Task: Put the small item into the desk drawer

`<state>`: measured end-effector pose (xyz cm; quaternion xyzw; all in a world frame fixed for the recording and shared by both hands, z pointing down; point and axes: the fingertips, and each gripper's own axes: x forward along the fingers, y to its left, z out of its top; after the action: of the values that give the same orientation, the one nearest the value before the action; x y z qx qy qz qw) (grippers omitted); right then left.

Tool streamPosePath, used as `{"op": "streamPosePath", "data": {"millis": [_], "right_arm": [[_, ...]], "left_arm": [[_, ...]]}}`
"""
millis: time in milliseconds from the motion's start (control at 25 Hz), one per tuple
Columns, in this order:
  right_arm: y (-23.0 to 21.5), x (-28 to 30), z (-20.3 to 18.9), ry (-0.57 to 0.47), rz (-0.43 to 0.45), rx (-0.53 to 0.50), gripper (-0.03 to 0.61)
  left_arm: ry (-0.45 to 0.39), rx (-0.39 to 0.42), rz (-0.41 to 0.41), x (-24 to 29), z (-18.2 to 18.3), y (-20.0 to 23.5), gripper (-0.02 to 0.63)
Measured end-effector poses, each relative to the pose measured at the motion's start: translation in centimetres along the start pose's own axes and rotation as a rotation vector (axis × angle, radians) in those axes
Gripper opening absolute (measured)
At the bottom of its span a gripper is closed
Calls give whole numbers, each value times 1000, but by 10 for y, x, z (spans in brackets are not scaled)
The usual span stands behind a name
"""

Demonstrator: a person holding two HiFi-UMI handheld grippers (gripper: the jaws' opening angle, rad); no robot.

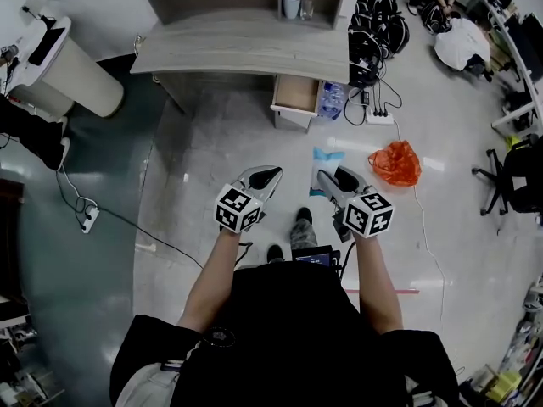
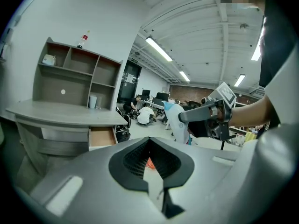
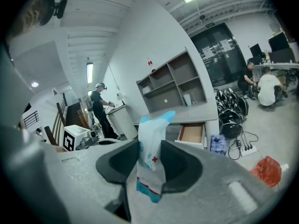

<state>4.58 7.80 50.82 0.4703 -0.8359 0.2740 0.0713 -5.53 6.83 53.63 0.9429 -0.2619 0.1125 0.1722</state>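
Observation:
The small item is a white packet with blue ends and a red cross (image 3: pixel 152 158). My right gripper (image 3: pixel 150 148) is shut on it and holds it upright above the floor. In the head view the packet (image 1: pixel 326 156) sticks out ahead of the right gripper (image 1: pixel 329 179). My left gripper (image 1: pixel 265 176) is beside it at the same height, shut and holding nothing. The grey desk (image 1: pixel 246 45) stands well ahead, with its drawer (image 1: pixel 297 93) pulled open and showing a bare wooden bottom. The left gripper view also shows the open drawer (image 2: pixel 102 136) and the packet (image 2: pixel 180 125).
An orange plastic bag (image 1: pixel 394 164) lies on the floor to the right. Water bottles (image 1: pixel 333 100) and a power strip (image 1: pixel 379 117) sit by the drawer. A white cylindrical bin (image 1: pixel 81 79) stands at the left, an office chair (image 1: pixel 509 176) at the right. People work in the background.

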Motion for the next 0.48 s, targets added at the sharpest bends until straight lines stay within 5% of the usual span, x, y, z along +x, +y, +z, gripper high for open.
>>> {"op": "streamPosePath", "data": {"millis": [480], "right_arm": [[-81, 36, 51, 16, 69, 3, 152]], "left_arm": [[-5, -9, 59, 80, 42, 36, 2]]}}
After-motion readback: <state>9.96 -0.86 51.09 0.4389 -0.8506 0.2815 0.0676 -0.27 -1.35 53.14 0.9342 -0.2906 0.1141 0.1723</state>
